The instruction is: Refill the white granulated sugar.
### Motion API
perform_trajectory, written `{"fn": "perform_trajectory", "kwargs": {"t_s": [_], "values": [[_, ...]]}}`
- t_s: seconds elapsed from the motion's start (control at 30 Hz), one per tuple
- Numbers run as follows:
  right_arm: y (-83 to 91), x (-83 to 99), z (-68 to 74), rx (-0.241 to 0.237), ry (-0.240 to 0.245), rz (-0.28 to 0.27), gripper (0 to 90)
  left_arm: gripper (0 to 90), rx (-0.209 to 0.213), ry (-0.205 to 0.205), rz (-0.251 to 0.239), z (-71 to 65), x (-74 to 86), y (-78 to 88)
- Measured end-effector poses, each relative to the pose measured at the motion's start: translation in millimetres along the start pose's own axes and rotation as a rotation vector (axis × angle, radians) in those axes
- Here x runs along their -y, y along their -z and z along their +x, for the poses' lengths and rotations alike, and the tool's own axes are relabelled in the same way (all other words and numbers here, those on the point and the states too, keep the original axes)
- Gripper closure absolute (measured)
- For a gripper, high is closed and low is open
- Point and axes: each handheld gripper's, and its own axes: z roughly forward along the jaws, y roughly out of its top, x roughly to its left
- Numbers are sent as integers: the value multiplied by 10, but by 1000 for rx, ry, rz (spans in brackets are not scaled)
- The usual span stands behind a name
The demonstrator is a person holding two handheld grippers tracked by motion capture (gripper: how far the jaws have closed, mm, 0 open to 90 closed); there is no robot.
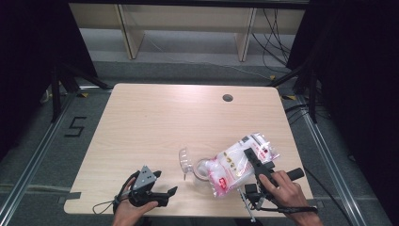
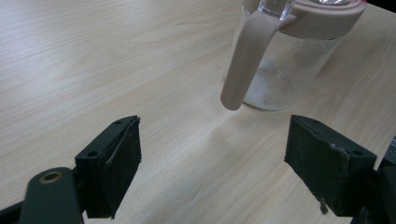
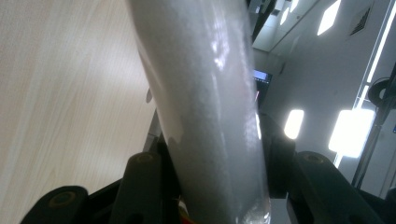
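- The clear plastic bag of white powder with red print (image 1: 237,165) lies tilted over the mouth of the clear glass jar with a pink lid and handle (image 2: 280,60), near the pale wooden counter's (image 1: 155,117) front edge
- The right claw (image 1: 248,154) clamps the bag; the bag sits between its jaws in the right gripper view
- The left claw (image 1: 165,183) stands wide and holds nothing, near the jar

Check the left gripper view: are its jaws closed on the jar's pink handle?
No: the left gripper stands open over bare table, and the jar with its handle sits apart, beyond the jaws.
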Motion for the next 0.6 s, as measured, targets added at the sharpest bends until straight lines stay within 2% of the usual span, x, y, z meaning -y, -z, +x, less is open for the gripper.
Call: {"fn": "perform_trajectory", "kwargs": {"t_s": [0.3,0.4,0.43,0.47,0.53,0.6], "values": [[8,0,-1,-10,7,-2,609,179,4,-1,-1,1,0,-2],[19,3,4,-3,-6,3,610,179,0,0,-2,-1,0,1],[17,3,-5,-2,4,-4,610,179,-1,0,-1,-2,1,3],[23,6,17,-6,-19,3,610,179,-1,0,-1,-1,1,3],[20,5,11,-10,-13,1,610,179,-1,13,-3,-8,4,2],[22,4,7,-4,-11,1,611,179,-2,8,-6,-6,3,3]]}}
